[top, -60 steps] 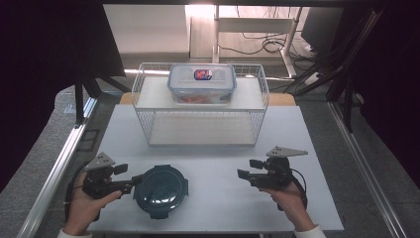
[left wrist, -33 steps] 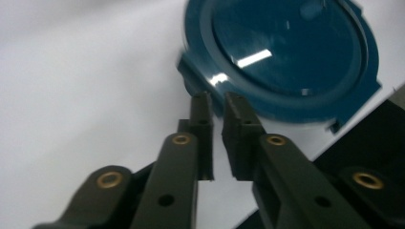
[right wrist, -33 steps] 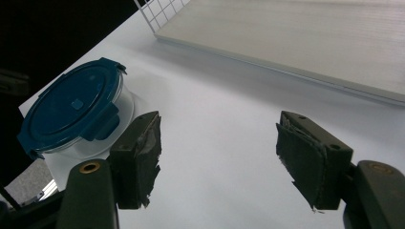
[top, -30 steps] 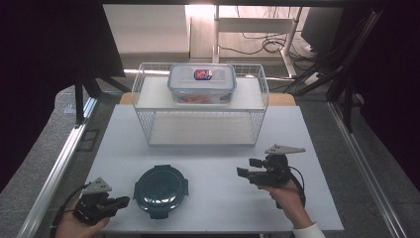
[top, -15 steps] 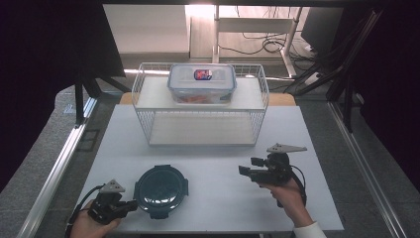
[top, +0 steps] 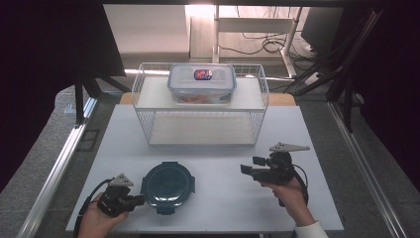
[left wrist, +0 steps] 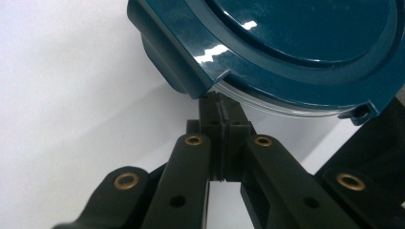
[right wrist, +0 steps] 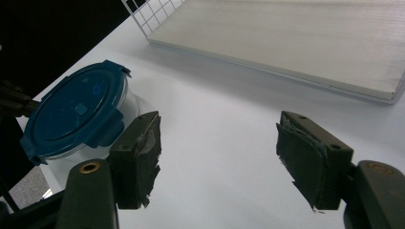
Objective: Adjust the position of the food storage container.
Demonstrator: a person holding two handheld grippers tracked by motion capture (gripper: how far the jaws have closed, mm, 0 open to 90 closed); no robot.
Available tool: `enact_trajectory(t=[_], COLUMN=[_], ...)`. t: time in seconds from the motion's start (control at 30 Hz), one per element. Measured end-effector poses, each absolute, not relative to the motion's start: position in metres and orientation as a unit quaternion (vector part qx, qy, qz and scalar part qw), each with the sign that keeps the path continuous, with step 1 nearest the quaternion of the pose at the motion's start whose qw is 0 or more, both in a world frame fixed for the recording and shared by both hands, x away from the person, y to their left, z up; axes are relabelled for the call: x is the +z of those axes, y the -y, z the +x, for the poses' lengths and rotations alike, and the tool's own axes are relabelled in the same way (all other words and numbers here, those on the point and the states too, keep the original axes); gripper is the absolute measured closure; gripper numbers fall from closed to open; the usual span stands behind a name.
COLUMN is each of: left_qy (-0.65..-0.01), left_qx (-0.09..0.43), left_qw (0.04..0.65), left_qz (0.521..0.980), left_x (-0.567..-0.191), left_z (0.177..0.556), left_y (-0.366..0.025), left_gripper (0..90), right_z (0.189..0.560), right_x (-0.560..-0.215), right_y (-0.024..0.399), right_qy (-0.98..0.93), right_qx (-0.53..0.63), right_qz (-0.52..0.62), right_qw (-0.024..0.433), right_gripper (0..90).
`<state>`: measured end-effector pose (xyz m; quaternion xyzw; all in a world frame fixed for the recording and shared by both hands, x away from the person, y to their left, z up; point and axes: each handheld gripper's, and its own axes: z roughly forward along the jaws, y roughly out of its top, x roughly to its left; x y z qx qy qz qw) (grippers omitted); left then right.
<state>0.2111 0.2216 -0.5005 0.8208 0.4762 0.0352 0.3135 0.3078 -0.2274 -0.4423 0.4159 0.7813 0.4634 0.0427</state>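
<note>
Light falls from above and behind the wire rack, where a glaring patch washes out the floor. The white surface is bright and evenly lit; the surroundings sink into near black. Soft, faint shadows lie under the round container. In the left gripper view, specular highlights glint on the teal lid just above the fingers, which are sharp. In the right gripper view, the near fingers look slightly soft, and the surface beyond them glows pale.

White table, round container, wire rack
</note>
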Motion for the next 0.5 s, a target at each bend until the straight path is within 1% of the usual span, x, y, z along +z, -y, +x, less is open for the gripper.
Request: enact_trajectory(t=[0.27,0.5], left_qy=[-0.465,-0.468], left_qx=[0.023,0.024], left_qw=[0.316,0.321], left_qz=[0.826,0.823], left_x=[-0.501,-0.497], left_z=[0.226,0.240], left_y=[-0.204,-0.192], left_gripper=[89.8,89.8], right_z=[0.308,0.307], right_x=[-0.442,-0.443], right_y=[0.229,0.228], right_qy=[-0.781,-0.781], right_qx=[0.463,0.462], right_qz=[0.417,0.419], right_qw=[0.041,0.037], right_gripper=[31.4,31.7])
